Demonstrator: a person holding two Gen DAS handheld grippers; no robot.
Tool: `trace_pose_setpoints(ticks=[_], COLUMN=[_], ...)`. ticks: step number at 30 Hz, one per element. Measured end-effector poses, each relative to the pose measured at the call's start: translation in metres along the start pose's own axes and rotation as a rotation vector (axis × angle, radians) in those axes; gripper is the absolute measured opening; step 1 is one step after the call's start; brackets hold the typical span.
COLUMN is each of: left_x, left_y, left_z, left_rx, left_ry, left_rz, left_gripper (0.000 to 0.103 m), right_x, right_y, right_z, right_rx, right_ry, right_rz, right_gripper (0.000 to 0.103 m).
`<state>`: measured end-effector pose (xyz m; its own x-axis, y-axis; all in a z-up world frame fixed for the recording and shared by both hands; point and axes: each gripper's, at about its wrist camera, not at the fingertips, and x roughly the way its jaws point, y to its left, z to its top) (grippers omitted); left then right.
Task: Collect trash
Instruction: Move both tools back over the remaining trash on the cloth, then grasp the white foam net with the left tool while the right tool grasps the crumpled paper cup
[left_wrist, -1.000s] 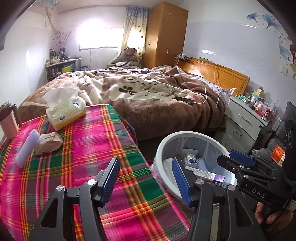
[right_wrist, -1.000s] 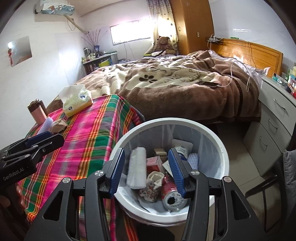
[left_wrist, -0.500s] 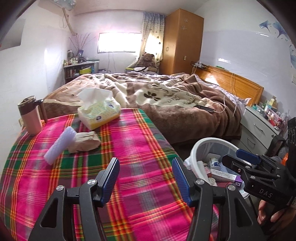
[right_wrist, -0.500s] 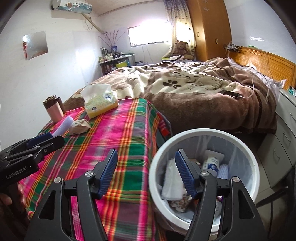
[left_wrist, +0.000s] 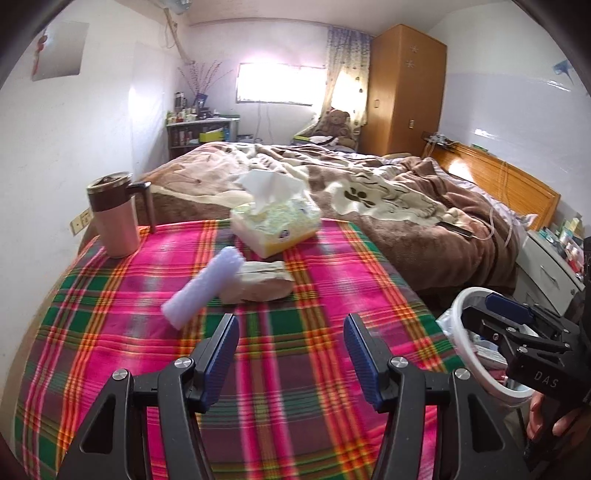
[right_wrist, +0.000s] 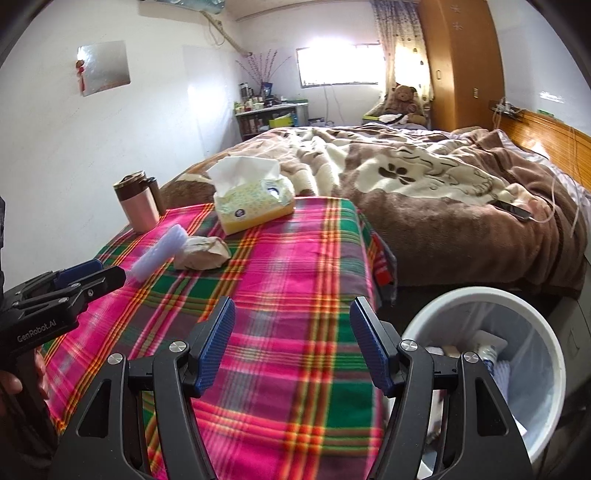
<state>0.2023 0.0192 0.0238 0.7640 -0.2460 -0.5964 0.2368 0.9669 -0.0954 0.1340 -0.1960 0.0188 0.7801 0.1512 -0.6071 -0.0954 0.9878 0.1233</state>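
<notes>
A pale lilac foam roll (left_wrist: 202, 286) and a crumpled brown paper bag (left_wrist: 258, 288) lie side by side on the plaid tablecloth (left_wrist: 295, 369); both also show in the right wrist view, the roll (right_wrist: 159, 251) and the bag (right_wrist: 201, 253). My left gripper (left_wrist: 291, 343) is open and empty above the cloth, short of them. My right gripper (right_wrist: 291, 332) is open and empty over the table's right side. A white trash bin (right_wrist: 517, 314) holding several discarded items stands beside the table, also in the left wrist view (left_wrist: 466, 332).
A yellow tissue box (left_wrist: 275, 229) and a pink travel mug (left_wrist: 115, 218) stand at the table's far end. A bed with a brown blanket (left_wrist: 406, 206) lies beyond. A nightstand (left_wrist: 546, 266) is at the right.
Both grippers have swung left from over the trash bin toward the table. The roll and paper bag now sit closer ahead of the left gripper. Both stay open.
</notes>
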Motion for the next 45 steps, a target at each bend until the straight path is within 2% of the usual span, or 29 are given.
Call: trace_pose_setpoints(ticks=[6, 11, 14, 22, 26, 34, 36, 37, 41, 42, 43, 45], left_x=[0.017, 0.034, 0.045, 0.081, 0.096, 0.125, 0.133, 0.137, 0.143, 0.145, 0.146, 0.145], left_y=[0.046, 0.072, 0.080, 0.094, 0.100, 0.109, 0.112, 0.116, 0.120, 0.122, 0.125, 0.128], left_z=[0.001, 0.003, 0.007, 0.013, 0.020, 0.026, 0.024, 0.024, 0.024, 0.023, 0.023, 0.022], left_rx=[-0.065, -0.072, -0.043, 0.008, -0.009, 0.021, 0.003, -0.019, -0.025, -0.043, -0.060, -0.068], left_ry=[0.036, 0.068, 0.072, 0.136, 0.153, 0.210, 0.234, 0.244, 0.240, 0.238, 0.245, 0.243], left_rz=[0.035, 0.065, 0.076, 0.039, 0.003, 0.013, -0.017, -0.031, -0.061, -0.086, -0.100, -0.090], left_gripper=[0.059, 0.059, 0.059, 0.059, 0.059, 0.059, 0.059, 0.059, 0.059, 0.057, 0.048, 0.041], right_x=[0.027, 0.052, 0.068, 0.102, 0.117, 0.135, 0.142, 0.144, 0.154, 0.157, 0.160, 0.163], right_y=[0.018, 0.031, 0.039, 0.067, 0.075, 0.085, 0.085, 0.086, 0.089, 0.090, 0.091, 0.094], right_z=[0.009, 0.019, 0.024, 0.037, 0.043, 0.056, 0.058, 0.059, 0.059, 0.059, 0.059, 0.060], right_rx=[-0.039, -0.055, -0.072, -0.202, -0.237, -0.281, -0.284, -0.287, -0.303, -0.306, -0.308, -0.315], right_ry=[0.035, 0.070, 0.089, 0.113, 0.129, 0.135, 0.149, 0.153, 0.164, 0.170, 0.177, 0.183], right_rz=[0.029, 0.049, 0.072, 0.105, 0.136, 0.212, 0.225, 0.227, 0.249, 0.259, 0.266, 0.273], right_gripper=[0.066, 0.066, 0.066, 0.066, 0.066, 0.066, 0.069, 0.073, 0.074, 0.074, 0.074, 0.074])
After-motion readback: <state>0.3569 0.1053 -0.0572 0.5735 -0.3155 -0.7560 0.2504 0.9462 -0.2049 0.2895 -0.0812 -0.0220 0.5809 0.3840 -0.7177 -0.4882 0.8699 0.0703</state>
